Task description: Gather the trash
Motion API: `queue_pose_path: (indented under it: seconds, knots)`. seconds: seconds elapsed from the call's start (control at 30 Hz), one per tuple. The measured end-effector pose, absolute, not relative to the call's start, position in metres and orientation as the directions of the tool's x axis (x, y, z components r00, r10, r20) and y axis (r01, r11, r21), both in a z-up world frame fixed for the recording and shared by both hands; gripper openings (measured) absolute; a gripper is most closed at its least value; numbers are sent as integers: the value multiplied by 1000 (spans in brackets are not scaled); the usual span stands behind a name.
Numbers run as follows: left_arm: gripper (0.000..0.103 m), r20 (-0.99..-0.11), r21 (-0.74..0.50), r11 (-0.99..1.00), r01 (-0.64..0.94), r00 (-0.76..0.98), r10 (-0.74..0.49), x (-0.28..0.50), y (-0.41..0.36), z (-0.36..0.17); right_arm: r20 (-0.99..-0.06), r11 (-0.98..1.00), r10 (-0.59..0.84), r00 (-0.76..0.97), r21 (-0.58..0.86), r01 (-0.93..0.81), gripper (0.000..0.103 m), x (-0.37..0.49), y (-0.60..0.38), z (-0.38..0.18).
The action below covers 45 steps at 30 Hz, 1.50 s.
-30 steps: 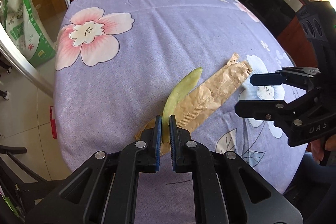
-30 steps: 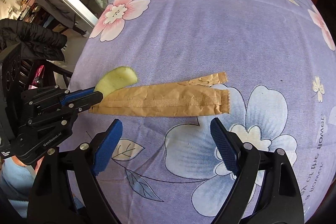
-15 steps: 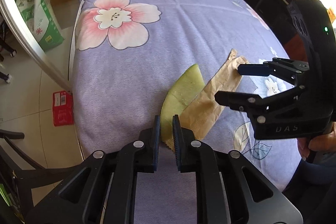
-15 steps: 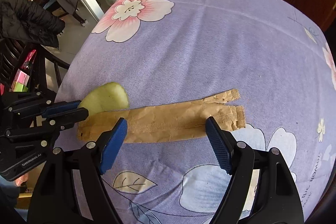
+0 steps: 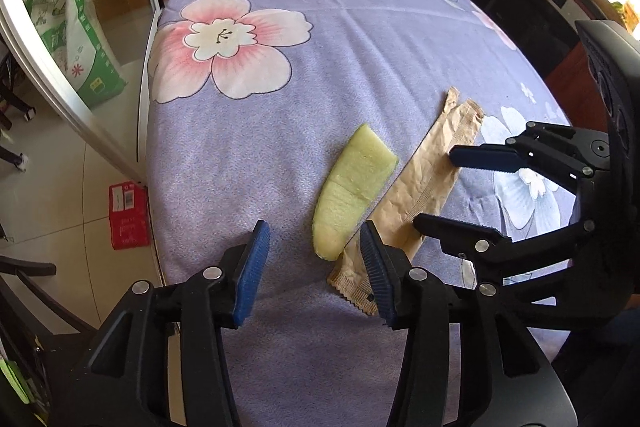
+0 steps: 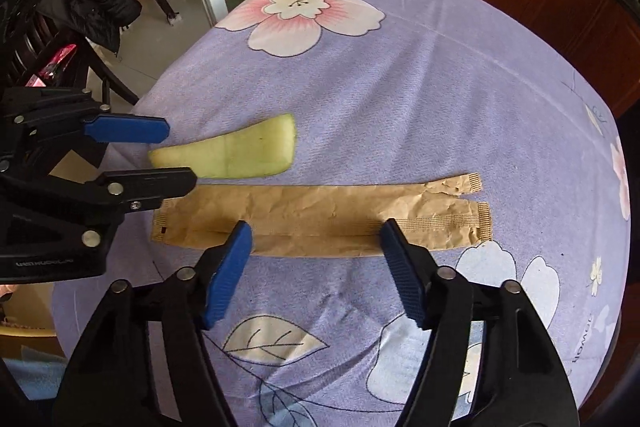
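Our left hand-held gripper [image 5: 314,259] is opening, its jaws spread around the near tip of the green melon rind [image 5: 352,195] on the counter [image 5: 360,47]. Our right hand-held gripper [image 6: 316,267] is closing above the brown paper wrapper [image 6: 320,215], not touching it.

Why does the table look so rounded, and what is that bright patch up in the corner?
Left wrist view: fisheye bending bulges the purple flowered tablecloth; window glare whites out the top right corner. Right wrist view: same bulge, even daylight, sharp brown paper wrapper.
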<state>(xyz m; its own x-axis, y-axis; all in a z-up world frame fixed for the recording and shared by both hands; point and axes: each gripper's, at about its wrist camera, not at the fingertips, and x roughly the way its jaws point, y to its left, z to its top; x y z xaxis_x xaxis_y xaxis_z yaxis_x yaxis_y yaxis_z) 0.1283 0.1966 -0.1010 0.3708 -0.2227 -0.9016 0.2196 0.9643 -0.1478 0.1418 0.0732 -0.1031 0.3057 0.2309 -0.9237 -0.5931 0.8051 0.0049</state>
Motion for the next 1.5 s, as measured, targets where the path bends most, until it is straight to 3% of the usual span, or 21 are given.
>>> queue_pose_path:
  seconds: [0.03,0.1,0.17,0.2,0.27,0.33,0.6,0.7,0.87,0.97,1.0,1.33,1.43,1.5]
  knots:
    - [49,-902,-146,964,220,371,-222,128,196,-101,-924,798,238,298,12,-602,45,139,75,-102]
    - [49,-901,-154,963,221,369,-228,128,194,-101,-926,791,251,283,28,-611,16,136,77,-100]
    - [46,-899,-166,959,229,364,-243,127,188,-101,-929,794,269,253,66,-605,4,138,75,-100]
    - [33,-900,-158,958,240,364,-239,125,183,-100,-929,799,285,236,94,-594,3,141,72,-99]
    - [17,-903,-160,951,265,350,-249,121,172,-101,-924,817,321,208,159,-554,3,148,61,-99]
    - [17,-904,-167,946,279,340,-260,116,163,-101,-921,830,341,189,200,-521,3,150,49,-98]
    - [17,-894,-246,928,280,304,-329,103,127,-103,-922,871,323,213,202,-448,11,139,6,-93]
    - [17,-891,-264,924,277,295,-344,100,113,-103,-921,887,318,225,204,-415,27,135,-11,-94]
    - [16,-883,-242,944,226,352,-311,99,124,-93,-918,899,318,237,212,-383,29,132,-27,-92]
    - [16,-880,-226,956,186,383,-282,99,140,-85,-915,902,318,249,211,-377,48,131,-29,-91]
    - [16,-882,-220,959,176,385,-273,99,144,-85,-913,902,320,253,211,-377,50,131,-28,-90]
    - [17,-894,-252,954,160,340,-293,86,168,-99,-915,882,324,239,201,-427,54,145,11,-97]
    - [39,-895,-242,960,143,350,-278,85,179,-101,-917,874,317,242,183,-450,58,148,25,-98]
    - [45,-893,-235,963,130,362,-267,85,187,-101,-919,868,300,257,151,-473,68,146,35,-100]
